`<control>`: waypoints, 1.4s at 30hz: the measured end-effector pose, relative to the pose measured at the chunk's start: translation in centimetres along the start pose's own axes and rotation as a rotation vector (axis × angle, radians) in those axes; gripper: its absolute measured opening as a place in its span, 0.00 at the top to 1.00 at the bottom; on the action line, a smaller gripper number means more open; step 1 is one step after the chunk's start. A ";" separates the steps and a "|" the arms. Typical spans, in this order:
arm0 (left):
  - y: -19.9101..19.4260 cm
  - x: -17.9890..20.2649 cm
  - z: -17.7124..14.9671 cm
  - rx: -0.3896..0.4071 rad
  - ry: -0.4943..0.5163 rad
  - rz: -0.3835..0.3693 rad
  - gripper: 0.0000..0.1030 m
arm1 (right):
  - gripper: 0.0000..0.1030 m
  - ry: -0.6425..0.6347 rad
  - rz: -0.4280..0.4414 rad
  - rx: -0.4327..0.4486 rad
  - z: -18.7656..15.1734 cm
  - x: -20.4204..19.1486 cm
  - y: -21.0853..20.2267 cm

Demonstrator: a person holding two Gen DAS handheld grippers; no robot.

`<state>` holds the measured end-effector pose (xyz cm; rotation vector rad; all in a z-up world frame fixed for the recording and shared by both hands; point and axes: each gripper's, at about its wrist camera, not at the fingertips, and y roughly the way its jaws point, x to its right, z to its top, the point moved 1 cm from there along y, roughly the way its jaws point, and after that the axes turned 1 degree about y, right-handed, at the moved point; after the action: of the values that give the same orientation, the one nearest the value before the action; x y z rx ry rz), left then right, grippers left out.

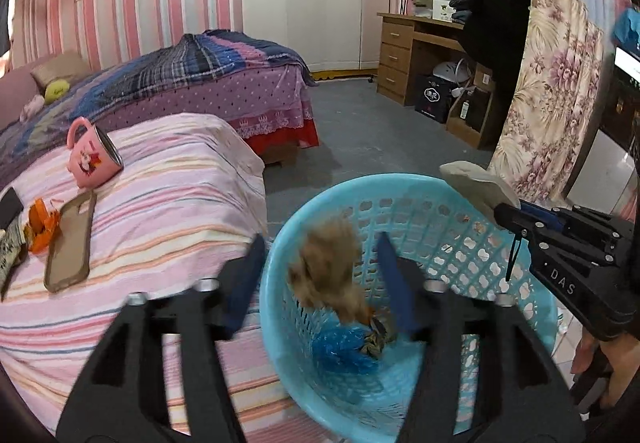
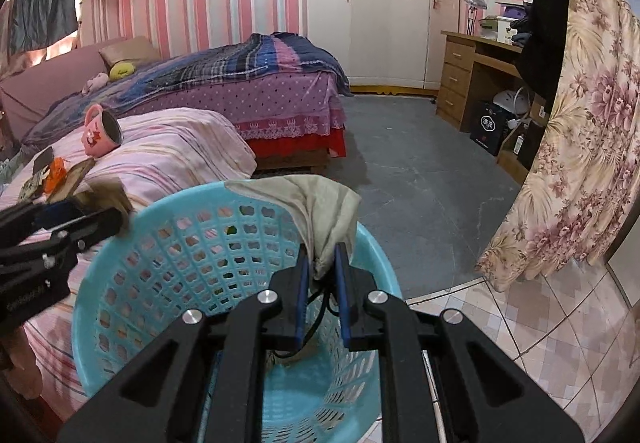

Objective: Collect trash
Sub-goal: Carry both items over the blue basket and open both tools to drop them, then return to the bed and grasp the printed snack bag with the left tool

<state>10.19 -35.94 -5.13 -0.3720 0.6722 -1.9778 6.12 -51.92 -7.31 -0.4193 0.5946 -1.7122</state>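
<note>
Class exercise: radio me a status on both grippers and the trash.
Left gripper open, brown tuft dropping into blue basket. Right gripper shut on beige cloth over it.

- brown fluffy clump [image 1: 326, 267], blurred, above the blue perforated basket [image 1: 472, 227]
- beige crumpled cloth [image 2: 320, 211] over the basket rim; blue plastic scrap [image 1: 340, 347] at the bottom

Evenly lit indoor room, soft shadows, heavy fisheye bending and dark corners, motion blur on brown tuft [image 1: 326, 267].
</note>
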 end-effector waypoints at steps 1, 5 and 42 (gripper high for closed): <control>-0.1 -0.1 0.0 0.006 0.005 0.014 0.30 | 0.87 0.003 0.002 0.001 0.0 0.0 0.0; -0.6 -1.5 0.3 0.033 -0.017 0.077 0.12 | 0.87 0.012 0.009 0.007 0.0 0.0 -0.1; -7.2 -22.8 -2.2 0.040 -0.177 0.391 0.05 | 0.06 -0.067 0.097 0.079 5.1 -15.0 0.5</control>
<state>14.82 -12.62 -2.12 -0.3566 0.5447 -1.5645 12.76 -38.21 -2.97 -0.3839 0.4896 -1.6166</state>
